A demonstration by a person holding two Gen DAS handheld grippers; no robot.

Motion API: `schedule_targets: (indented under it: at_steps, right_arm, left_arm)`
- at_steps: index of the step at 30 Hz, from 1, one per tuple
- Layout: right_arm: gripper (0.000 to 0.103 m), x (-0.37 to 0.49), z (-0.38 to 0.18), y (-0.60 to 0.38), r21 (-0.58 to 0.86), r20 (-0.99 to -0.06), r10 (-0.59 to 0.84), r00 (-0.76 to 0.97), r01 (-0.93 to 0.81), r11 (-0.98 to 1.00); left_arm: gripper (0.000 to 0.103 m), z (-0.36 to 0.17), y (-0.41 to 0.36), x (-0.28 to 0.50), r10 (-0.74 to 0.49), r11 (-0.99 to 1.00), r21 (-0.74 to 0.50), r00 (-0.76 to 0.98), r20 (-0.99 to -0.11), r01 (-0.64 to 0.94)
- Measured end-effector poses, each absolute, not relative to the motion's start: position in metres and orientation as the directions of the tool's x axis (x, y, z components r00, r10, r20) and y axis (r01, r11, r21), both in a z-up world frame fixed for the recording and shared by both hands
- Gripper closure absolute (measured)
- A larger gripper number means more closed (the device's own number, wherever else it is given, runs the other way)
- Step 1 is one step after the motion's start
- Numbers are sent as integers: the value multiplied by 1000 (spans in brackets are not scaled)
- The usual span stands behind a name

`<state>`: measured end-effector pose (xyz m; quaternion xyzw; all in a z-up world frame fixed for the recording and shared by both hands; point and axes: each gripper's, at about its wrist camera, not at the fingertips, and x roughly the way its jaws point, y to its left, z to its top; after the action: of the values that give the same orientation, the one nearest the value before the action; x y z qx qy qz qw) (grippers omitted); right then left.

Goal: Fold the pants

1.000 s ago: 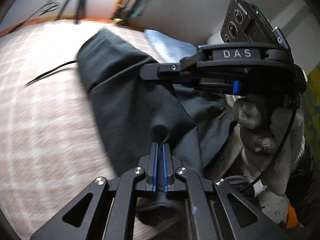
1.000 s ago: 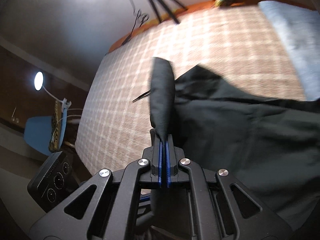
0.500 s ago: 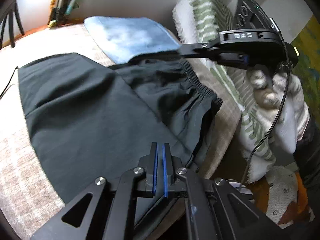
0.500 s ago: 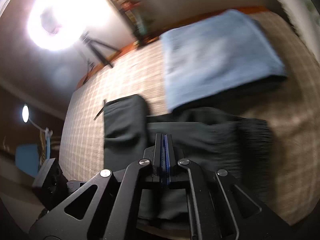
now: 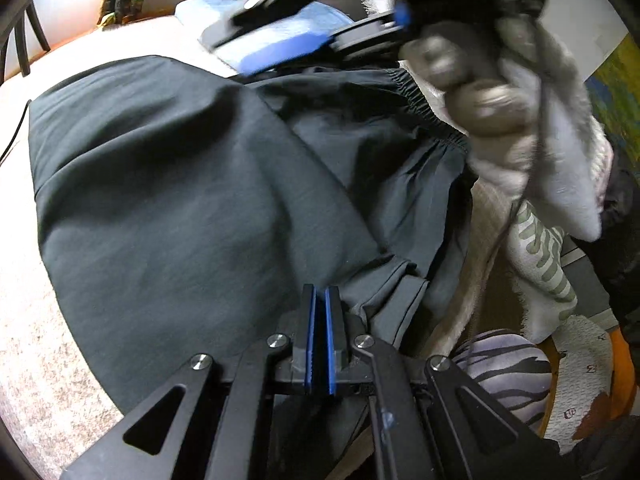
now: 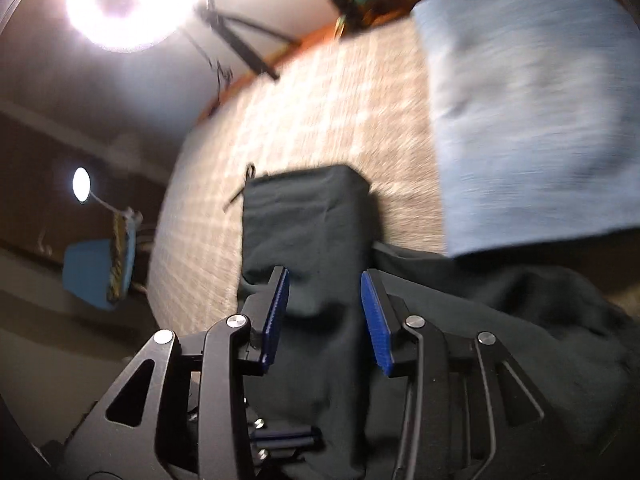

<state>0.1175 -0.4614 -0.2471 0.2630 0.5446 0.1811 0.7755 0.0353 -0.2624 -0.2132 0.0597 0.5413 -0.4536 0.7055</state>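
Observation:
The dark pants (image 5: 192, 208) lie folded over on the checked bed cover, elastic waistband (image 5: 416, 96) at the right. My left gripper (image 5: 319, 312) is shut on a fold of the pants at their near edge. My right gripper (image 6: 325, 312) is open and empty, held just above the pants (image 6: 312, 232); the cloth lies flat below its blue pads. In the left wrist view the right gripper (image 5: 280, 8) appears blurred at the top, held by a gloved hand.
A folded blue towel (image 6: 528, 108) lies on the bed cover (image 6: 320, 92) beyond the pants. A thin black cable (image 6: 240, 194) lies near the pants' far corner. A green-striped cloth (image 5: 540, 256) hangs off the bed edge at right. A tripod (image 6: 236, 36) stands past the bed.
My right gripper has opened and let go of the pant leg, which now lies flat on the pants. My left gripper stays shut and has come lower over the cloth.

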Motion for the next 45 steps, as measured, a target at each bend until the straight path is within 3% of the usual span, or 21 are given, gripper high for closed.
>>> schedule_targets:
  at_steps: [5, 11, 14, 17, 26, 32, 38, 43, 45]
  right_arm:
    - [63, 117, -267, -454, 568, -791, 536, 296, 27, 823]
    - [64, 111, -283, -455, 595, -774, 555, 303, 48, 803]
    - [95, 111, -277, -443, 601, -758, 562, 331, 19, 799]
    - [97, 107, -258, -433, 566, -762, 535, 365, -29, 824]
    - [99, 92, -208, -436, 489, -770, 452, 450, -39, 871]
    - [100, 64, -181, -494, 427, -784, 348, 515, 40, 903]
    - [100, 33, -192, -563, 377, -823, 243, 513, 176, 909]
    - [100, 33, -223, -588, 393, -853, 266, 449, 216, 894]
    - [93, 39, -222, -588, 378, -862, 260, 435, 209, 902]
  left_arm:
    - [101, -215, -258, 37, -584, 586, -408, 16, -812, 700]
    - [101, -216, -249, 34, -600, 593, -414, 36, -799, 691]
    - [101, -213, -247, 33, -611, 594, -421, 44, -790, 685]
    - [101, -199, -232, 40, -649, 596, -442, 78, -757, 670]
    - [101, -197, -237, 40, -642, 603, -425, 94, -761, 675]
    - [101, -189, -272, 20, -657, 541, -413, 61, -751, 733]
    - [101, -190, -297, 10, -635, 518, -368, 59, -770, 772]
    - [101, -209, -310, 0, -593, 490, -362, -1, -805, 793]
    - [101, -215, -313, -6, -579, 481, -356, -14, -815, 801]
